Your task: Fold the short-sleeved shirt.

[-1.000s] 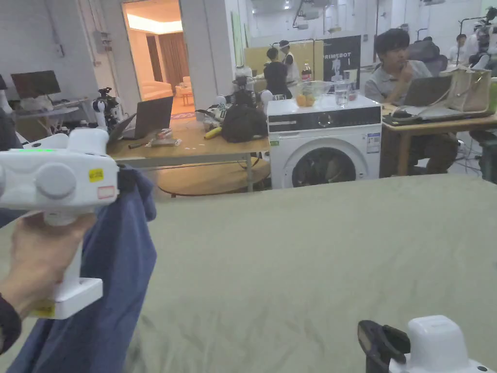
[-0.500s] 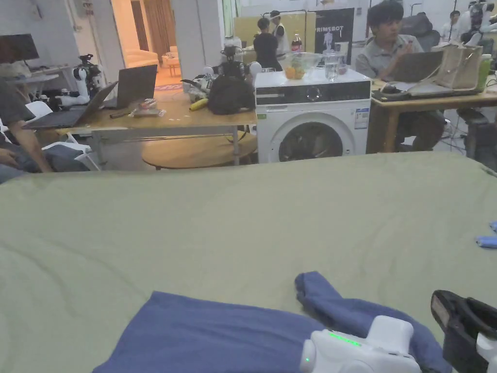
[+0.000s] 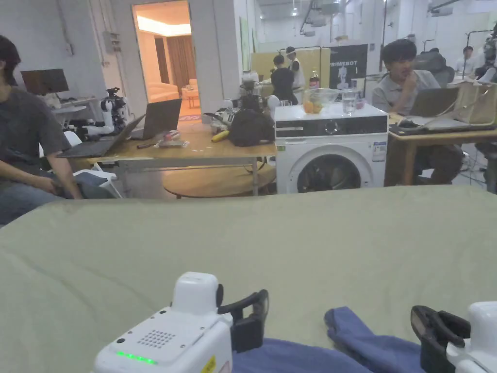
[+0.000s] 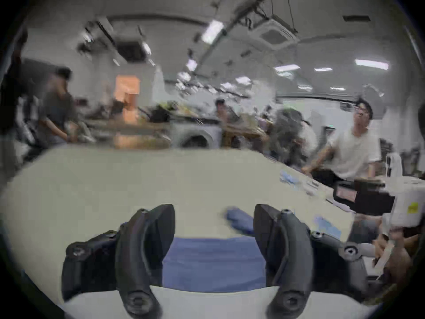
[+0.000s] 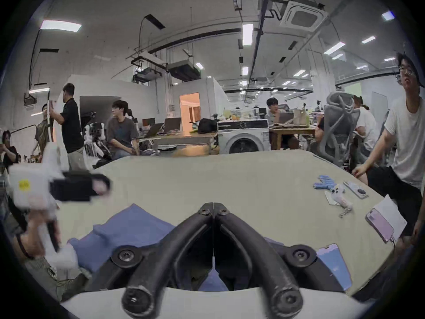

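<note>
While our head camera looks out across the room, we hold both tools low at the near edge of the olive-green table cover [image 3: 291, 233]. Blue short-sleeved shirt [image 3: 369, 349] lies flat on that cover right in front of us; one sleeve [image 3: 347, 320] sticks out toward the far side. In the right gripper view the shirt spreads left of the jaws, sleeve corner pointing away.

Left gripper [image 4: 213, 218]: jaws wide apart, nothing between them. Blue cloth shows through the gap, lying below on the cover. The left gripper view is blurred, so we cannot tell whether the jaw tips touch the fabric. In the head view its white body sits at bottom centre, green light on.

Right gripper [image 5: 213, 205]: jaws closed, tips meeting in a point. A strip of blue shows low behind them, but we cannot tell whether any cloth is pinched. Its dark jaws appear at the lower right of the head view, just beside the sleeve.

On the cover to our right: a pink phone [image 5: 379, 225], a small blue bundle [image 5: 324, 182], a keyring.

Beyond the table: a white washing machine [image 3: 331, 145], wooden desks with laptops, several people seated or standing.
</note>
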